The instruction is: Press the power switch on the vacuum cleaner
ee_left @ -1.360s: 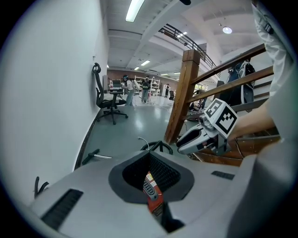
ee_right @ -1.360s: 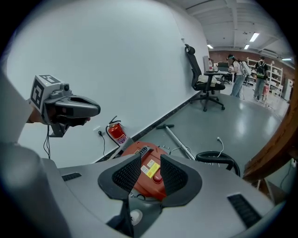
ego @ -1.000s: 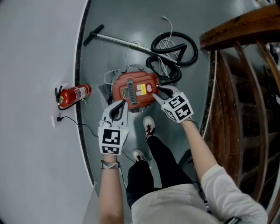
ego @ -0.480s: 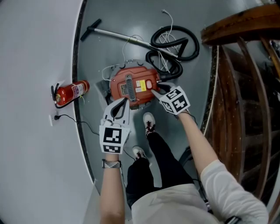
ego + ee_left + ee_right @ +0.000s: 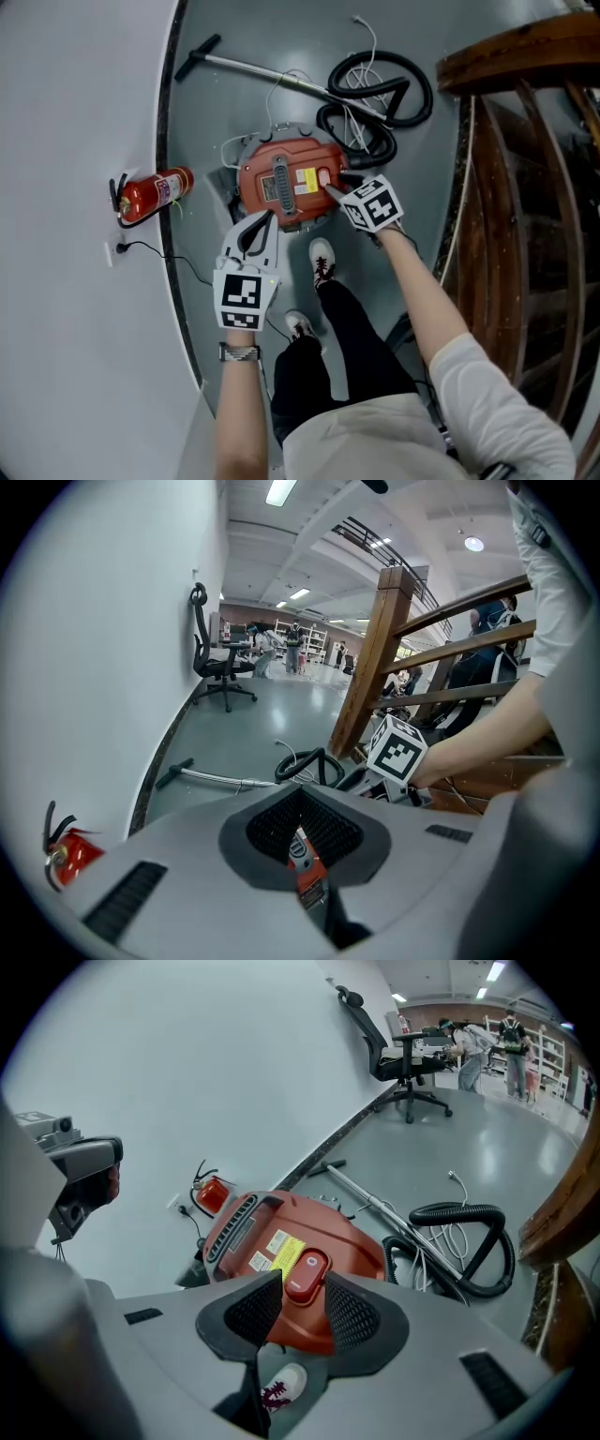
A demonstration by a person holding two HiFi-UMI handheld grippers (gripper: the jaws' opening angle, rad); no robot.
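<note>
red vacuum cleaner (image 5: 286,186) on floor (image 5: 281,56); right gripper (image 5: 336,192), fingers opening and empty, hovers close over its power switch (image 5: 306,1275); left gripper (image 5: 264,223), fingers pressed together, hangs just beside vacuum cleaner. press seemingly not yet made.

O mark on power switch (image 5: 307,1276), yellow label (image 5: 287,1250) illegible

fire extinguisher (image 5: 155,195) lying by wall; wooden railing (image 5: 506,56) right; office chair (image 5: 217,666) beyond
</note>
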